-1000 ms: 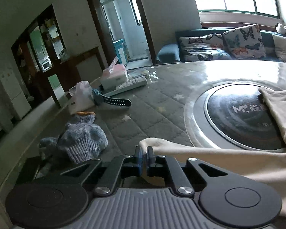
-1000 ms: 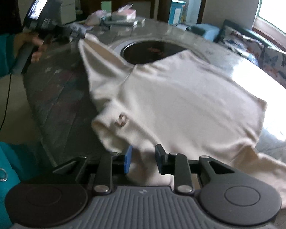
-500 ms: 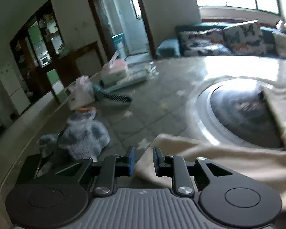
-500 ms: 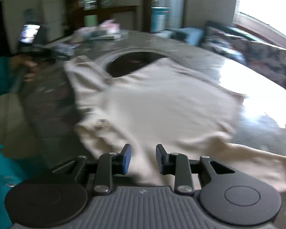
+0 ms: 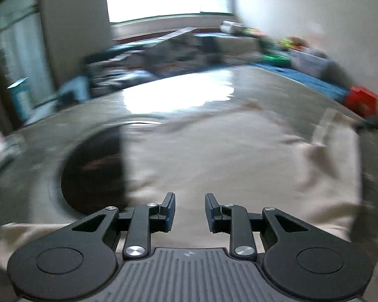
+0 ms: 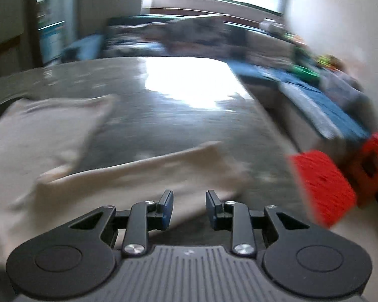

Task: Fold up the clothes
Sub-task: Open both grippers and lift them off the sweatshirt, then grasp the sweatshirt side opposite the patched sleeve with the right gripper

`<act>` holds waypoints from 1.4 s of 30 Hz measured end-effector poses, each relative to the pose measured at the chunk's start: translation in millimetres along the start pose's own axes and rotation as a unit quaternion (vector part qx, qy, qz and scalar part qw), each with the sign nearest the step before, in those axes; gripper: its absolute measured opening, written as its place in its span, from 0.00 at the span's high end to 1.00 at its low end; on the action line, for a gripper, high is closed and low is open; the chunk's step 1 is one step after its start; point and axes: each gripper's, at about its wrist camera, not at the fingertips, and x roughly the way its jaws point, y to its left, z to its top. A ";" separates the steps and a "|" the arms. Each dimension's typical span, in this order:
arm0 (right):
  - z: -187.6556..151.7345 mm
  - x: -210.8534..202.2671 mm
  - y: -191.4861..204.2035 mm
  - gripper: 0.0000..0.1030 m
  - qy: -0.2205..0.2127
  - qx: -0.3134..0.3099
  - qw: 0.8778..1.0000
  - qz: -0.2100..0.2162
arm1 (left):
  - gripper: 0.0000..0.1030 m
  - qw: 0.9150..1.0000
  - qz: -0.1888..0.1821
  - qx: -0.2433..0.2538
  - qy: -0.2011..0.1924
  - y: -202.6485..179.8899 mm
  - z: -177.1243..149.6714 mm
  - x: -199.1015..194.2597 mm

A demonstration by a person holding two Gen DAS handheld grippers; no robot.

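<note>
My left tongs stand apart, nothing between them. A second ago they were pinched together on the tip of a sleeve at the left edge of the tabletop; half a second ago they had parted with the cloth lying slack between them. Now they have swung right and look across the body of the cream top, which lies spread below them.

My right tongs are also apart and empty, as they were in both earlier views. They have swung right too: the person's hand with the other handle is gone from sight, and the right sleeve now runs from near left to far right just past the tips.

Reading (both views are motion-blurred, so loosely): the left sleeve has been let go, and the right sleeve looks like the next candidate. The top is on the tabletop, its left side overlapping the dark round inset; I cannot tell how many folds it carries.

Edges and room:
- Far side of the tabletop: bare, glaring with window light, plenty of space.
- Right: a red block sits near the sleeve's end (mind it on any sweep).
- Near edge lies close under both tongs.
</note>
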 end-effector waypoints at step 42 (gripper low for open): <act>-16.0 -51.4 81.9 0.71 -0.044 -0.121 0.982 0.137 | 0.58 0.990 -0.103 0.093 0.008 -49.3 -39.1 -28.3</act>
